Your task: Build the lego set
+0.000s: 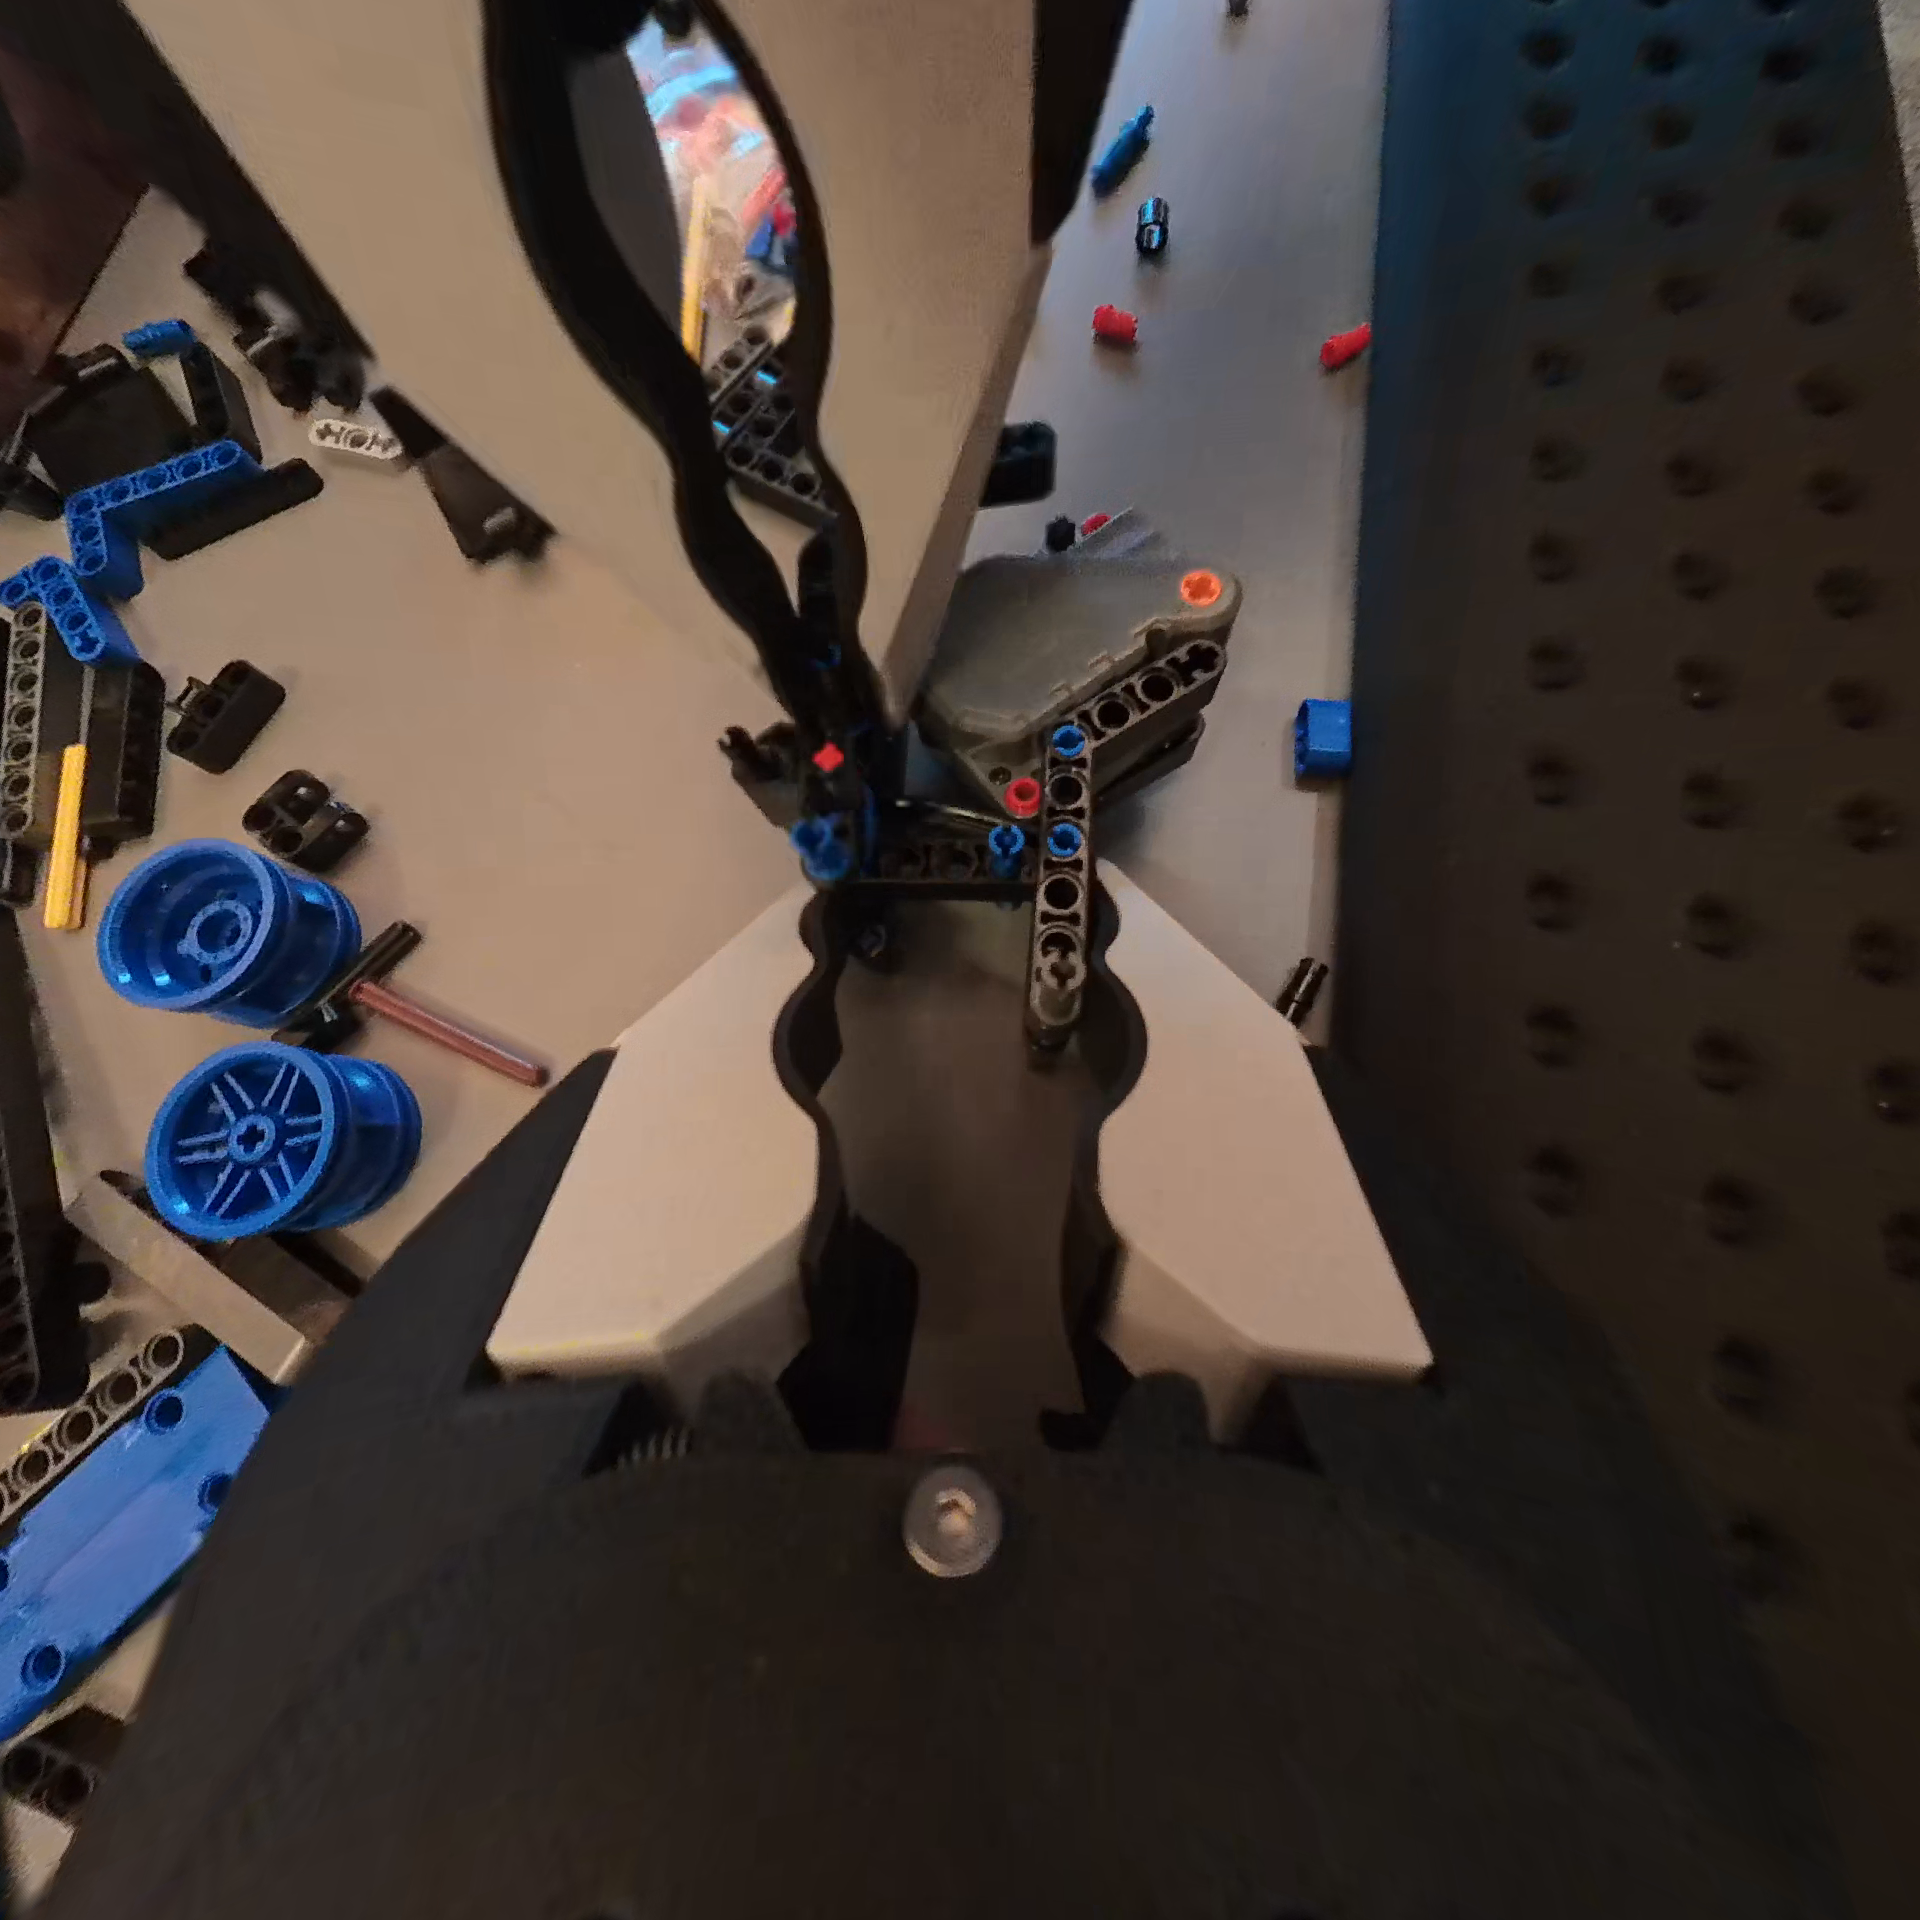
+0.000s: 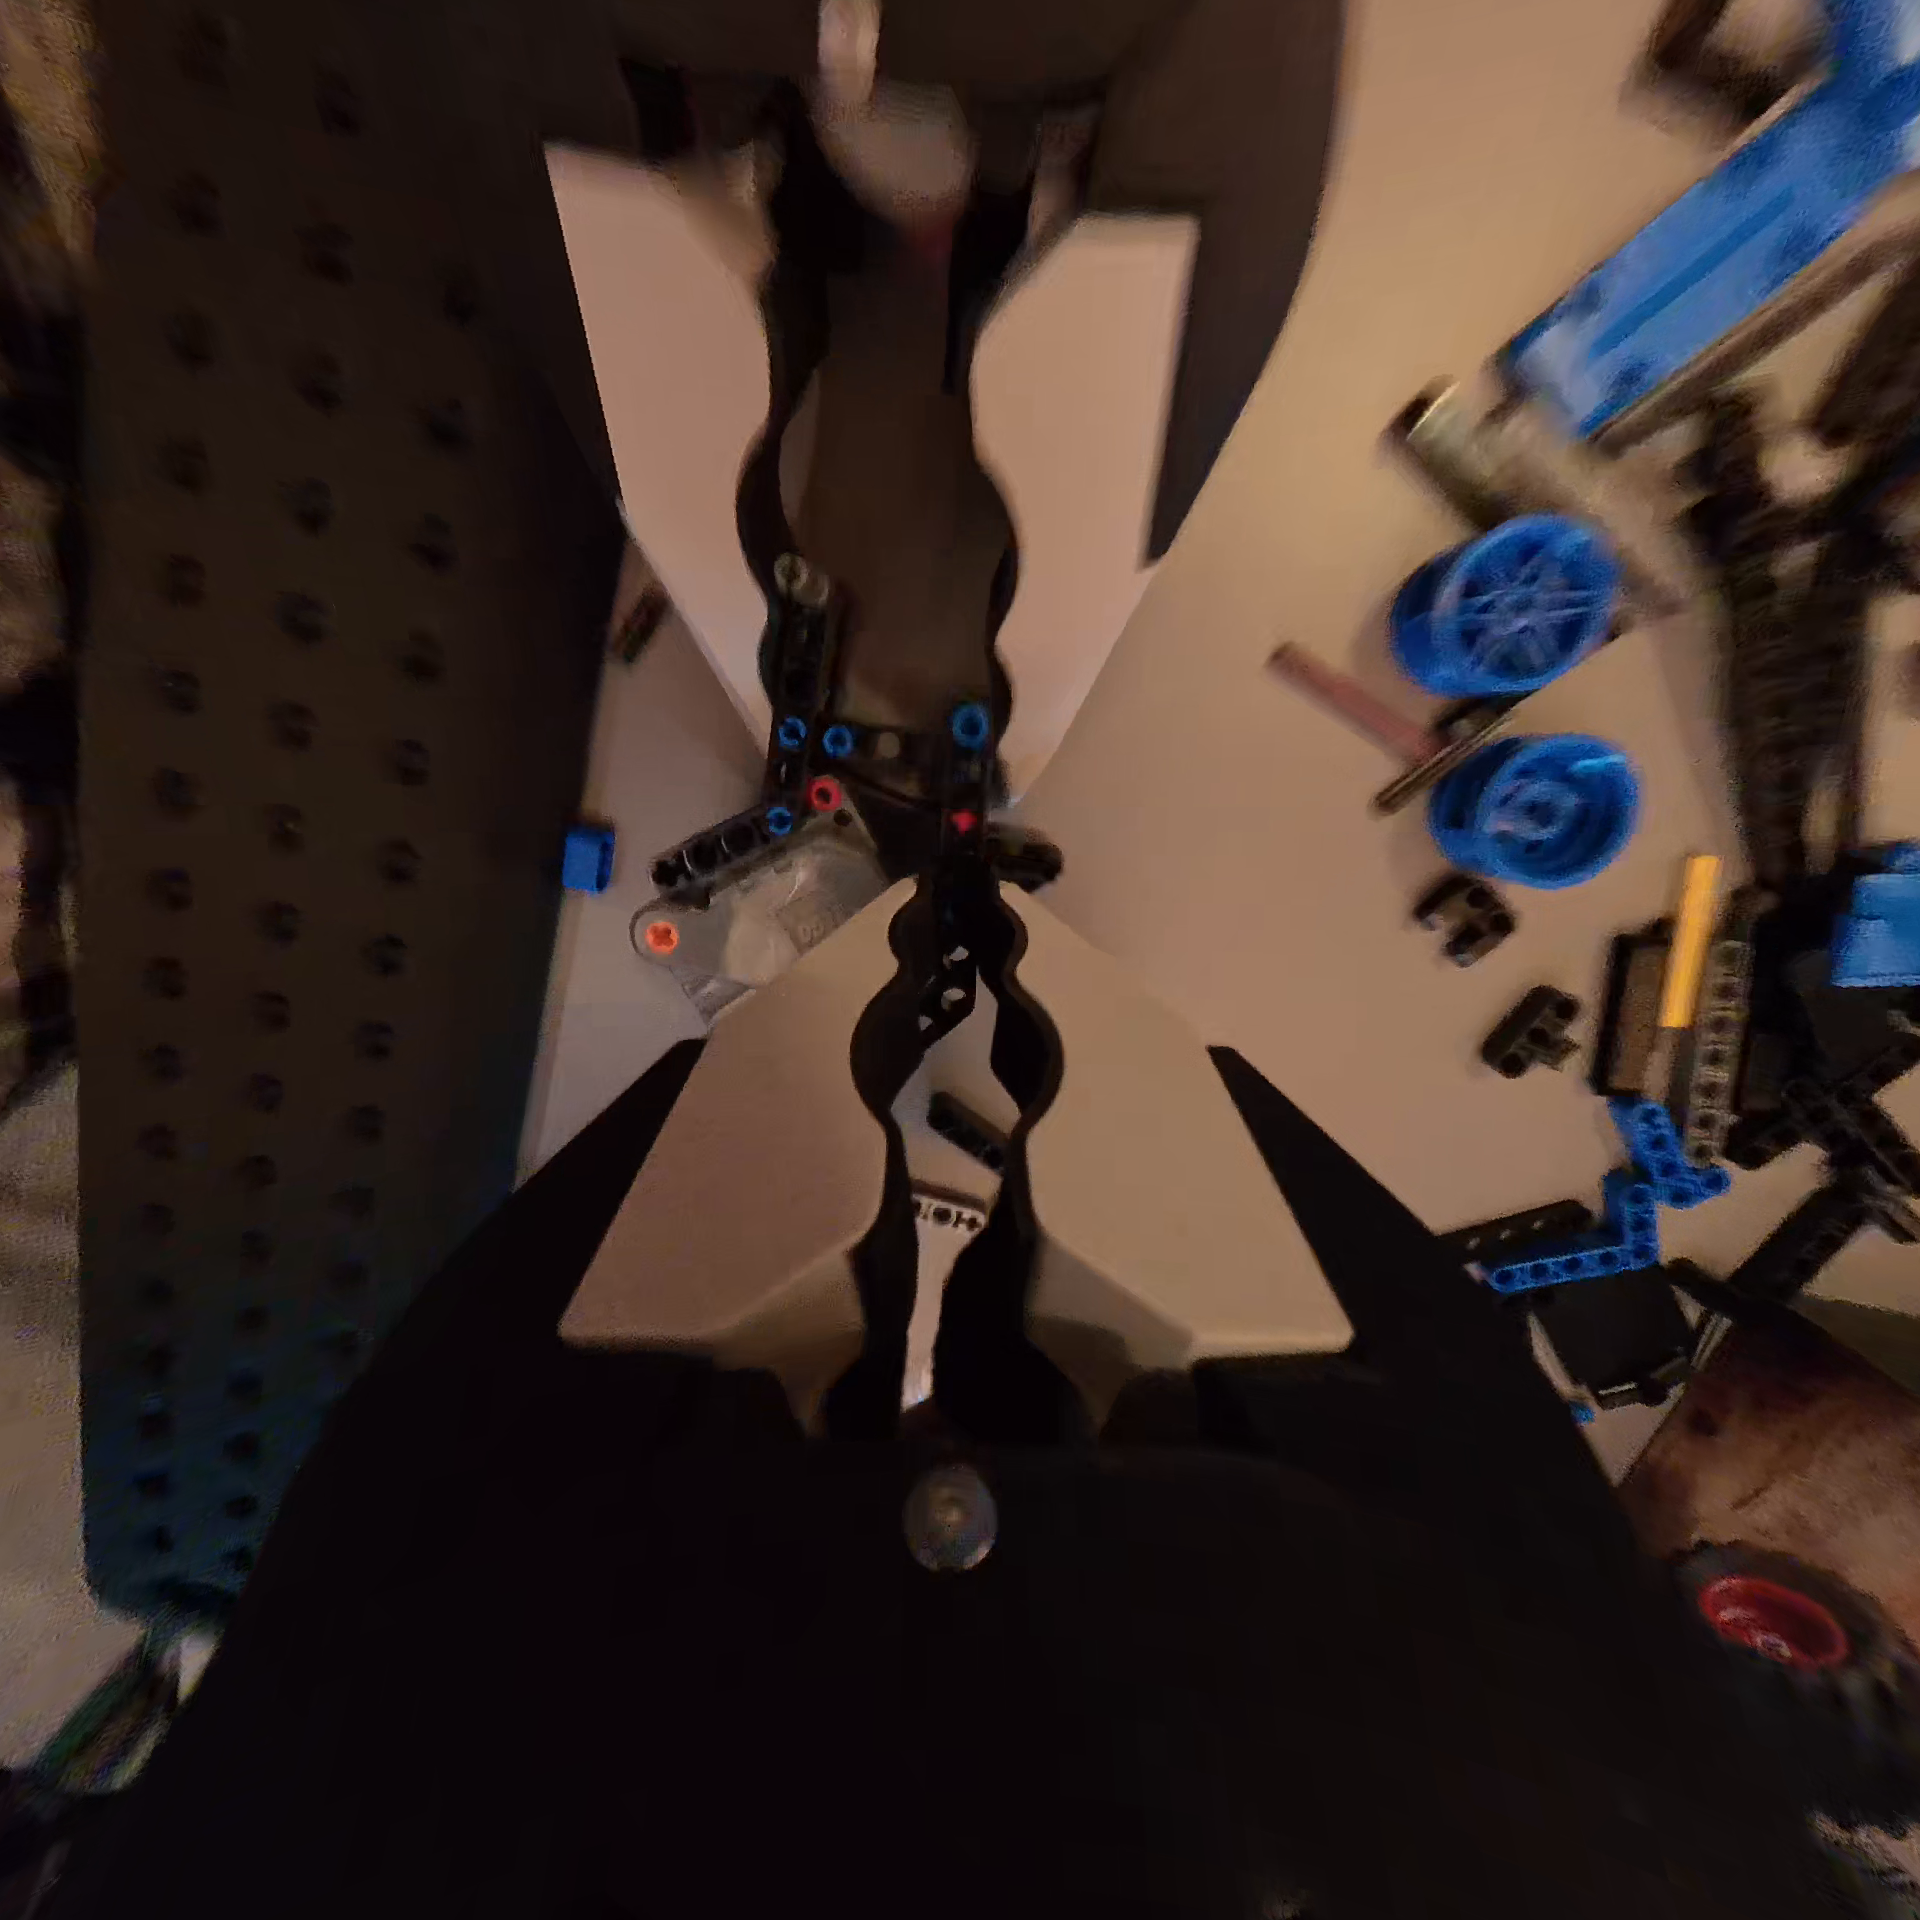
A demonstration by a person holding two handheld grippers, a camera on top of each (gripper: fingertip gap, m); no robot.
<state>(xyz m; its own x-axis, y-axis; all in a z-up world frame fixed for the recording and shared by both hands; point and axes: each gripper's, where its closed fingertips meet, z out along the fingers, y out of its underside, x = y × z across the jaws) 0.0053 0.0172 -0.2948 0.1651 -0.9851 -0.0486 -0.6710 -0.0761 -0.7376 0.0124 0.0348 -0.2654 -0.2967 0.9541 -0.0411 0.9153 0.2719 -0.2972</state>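
Table [image 1: 582, 665] carries the whole kit; a dark perforated panel [image 1: 1662, 727] runs along one edge. Build looks early: most parts loose, incl. two blue wheel rims [image 1: 234, 930], blue angled liftarms [image 1: 114, 540], black connectors, stray red and blue pins.

Only assembled piece: grey motor block [image 1: 1060, 665] pinned to a small black beam frame [image 1: 940, 857], mid-table between both tools.

Right gripper [image 2: 951, 935]: jaws pinched together on a black beam of that frame.

Left gripper [image 1: 961, 940]: jaws apart, a grey liftarm [image 1: 1060, 914] of the frame sits between them, not visibly clamped.
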